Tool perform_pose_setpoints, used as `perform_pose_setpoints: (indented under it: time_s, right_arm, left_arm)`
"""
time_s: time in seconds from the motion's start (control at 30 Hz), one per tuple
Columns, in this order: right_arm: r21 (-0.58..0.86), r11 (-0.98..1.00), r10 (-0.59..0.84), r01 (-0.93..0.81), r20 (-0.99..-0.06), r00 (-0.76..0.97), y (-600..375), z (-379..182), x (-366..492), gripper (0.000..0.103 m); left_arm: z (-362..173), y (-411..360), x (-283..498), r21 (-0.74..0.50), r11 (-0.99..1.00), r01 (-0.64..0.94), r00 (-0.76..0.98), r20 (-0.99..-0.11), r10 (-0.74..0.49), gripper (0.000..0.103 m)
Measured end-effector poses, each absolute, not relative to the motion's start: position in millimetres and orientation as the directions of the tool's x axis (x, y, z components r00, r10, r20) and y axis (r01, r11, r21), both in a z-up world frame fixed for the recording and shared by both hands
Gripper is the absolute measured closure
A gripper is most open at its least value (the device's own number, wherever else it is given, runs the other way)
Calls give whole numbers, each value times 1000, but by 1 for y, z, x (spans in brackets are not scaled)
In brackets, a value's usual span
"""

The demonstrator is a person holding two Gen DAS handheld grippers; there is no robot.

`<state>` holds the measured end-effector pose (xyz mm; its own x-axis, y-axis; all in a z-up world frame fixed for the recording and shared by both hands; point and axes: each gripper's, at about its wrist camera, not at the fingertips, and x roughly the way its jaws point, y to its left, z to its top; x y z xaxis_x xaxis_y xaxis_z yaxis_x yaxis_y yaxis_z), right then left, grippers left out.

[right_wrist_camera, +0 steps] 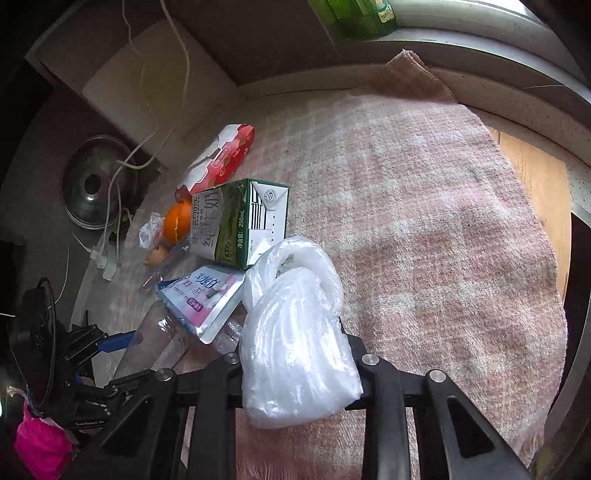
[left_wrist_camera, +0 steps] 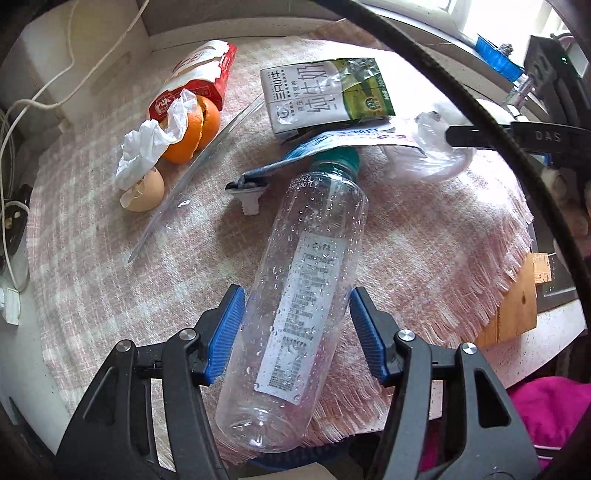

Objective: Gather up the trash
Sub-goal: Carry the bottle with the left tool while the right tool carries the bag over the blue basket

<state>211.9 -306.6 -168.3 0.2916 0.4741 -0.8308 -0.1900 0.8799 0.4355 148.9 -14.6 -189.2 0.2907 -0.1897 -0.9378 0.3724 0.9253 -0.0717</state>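
left hand-held gripper (left_wrist_camera: 297,328) pinching clear plastic water bottle (left_wrist_camera: 295,314); right hand-held gripper (right_wrist_camera: 295,354) clamped on crumpled white plastic bag (right_wrist_camera: 295,332).

Pink checked cloth (left_wrist_camera: 424,240) over table; white cables (left_wrist_camera: 44,96); metal lid (right_wrist_camera: 98,184) at left.

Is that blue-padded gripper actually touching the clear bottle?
Cannot tell. In the left wrist view the left gripper brackets the bottle, pads close beside it, but no clear contact or gap shows.

Daylight entered from the bright window strip (left_wrist_camera: 480,22) at upper right. Both views were sharp centrally, with strong fisheye curvature and dark vignetting at the edges. The crumpled translucent white plastic bag (right_wrist_camera: 295,332) showed mild glare.
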Motion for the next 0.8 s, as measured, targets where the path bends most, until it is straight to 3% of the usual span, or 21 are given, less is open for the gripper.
perform_pose_setpoints:
  time_s: [0.27,0.8]
  right_arm:
    - [443,871,491,-211,-795,357,-321,-140,187,77]
    - [427,855,515,-294,-765,387,-302,-101,129,77]
  left_arm:
    - [-191,5,145,-159,934,321,300,-918,-259,44]
    - [-164,60,50,-286,945,160,373,-869,-326,47]
